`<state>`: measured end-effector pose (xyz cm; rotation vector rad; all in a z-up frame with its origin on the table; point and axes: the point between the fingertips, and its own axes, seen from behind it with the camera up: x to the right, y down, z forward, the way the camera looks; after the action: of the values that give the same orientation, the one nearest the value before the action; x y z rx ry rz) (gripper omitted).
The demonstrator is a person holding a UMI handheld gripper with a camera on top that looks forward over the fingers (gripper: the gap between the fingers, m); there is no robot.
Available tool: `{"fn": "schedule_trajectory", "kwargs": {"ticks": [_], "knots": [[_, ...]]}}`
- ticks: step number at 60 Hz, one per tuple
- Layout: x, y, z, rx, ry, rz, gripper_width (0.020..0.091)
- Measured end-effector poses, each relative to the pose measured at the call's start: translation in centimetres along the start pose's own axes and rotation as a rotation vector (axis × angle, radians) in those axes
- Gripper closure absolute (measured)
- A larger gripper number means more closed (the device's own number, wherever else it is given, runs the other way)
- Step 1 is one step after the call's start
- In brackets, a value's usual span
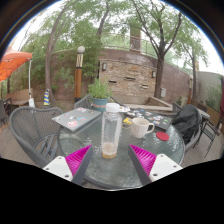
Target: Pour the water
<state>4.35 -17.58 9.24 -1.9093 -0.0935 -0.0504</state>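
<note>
Single view, riding the gripper, facing level across the round glass table (150,160) toward a stone wall (135,75) well beyond; table near, fingertips just short of it.

**A garden patio, out of doors**

I am outside on a patio. Ahead of me stands a round glass table (150,152) with metal mesh chairs (32,128) around it. Beyond it runs a stone wall (135,78) with a lamp post (80,62) beside it, bare-limbed trees (160,30) overhead, and an orange umbrella (12,64) off to one side.
</note>
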Motion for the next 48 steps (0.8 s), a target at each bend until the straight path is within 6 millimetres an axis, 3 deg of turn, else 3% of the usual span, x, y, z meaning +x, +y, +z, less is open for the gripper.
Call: {"fn": "schedule_trajectory", "kwargs": {"ticks": [12,19,21,22,24,25,27,32,38,43,48], "knots": [[-2.4,0.1,11.1,0.091,-0.027,0.033,0.0265],[-5.0,-2.2,16.0,0.17,-0.06,0.022,0.0272],[-6.0,-2.8,17.0,0.197,-0.06,0.026,0.032],[-8.3,-3.6,18.7,0.203,-0.059,0.032,0.0378],[-8.6,-3.7,19.4,0.209,-0.047,0.043,0.0589],[-8.8,-3.5,19.7,0.205,-0.044,0.047,0.0603],[-8.0,-3.5,20.1,0.217,-0.04,0.06,0.0604],[-8.1,-3.8,20.0,0.246,-0.03,0.032,0.062],[-9.1,-4.6,19.7,0.248,-0.02,-0.013,0.0621],[-9.8,-4.4,20.2,0.213,-0.023,-0.046,0.0662],[-10.4,-4.9,20.6,0.164,-0.08,0.041,0.0691]]}}
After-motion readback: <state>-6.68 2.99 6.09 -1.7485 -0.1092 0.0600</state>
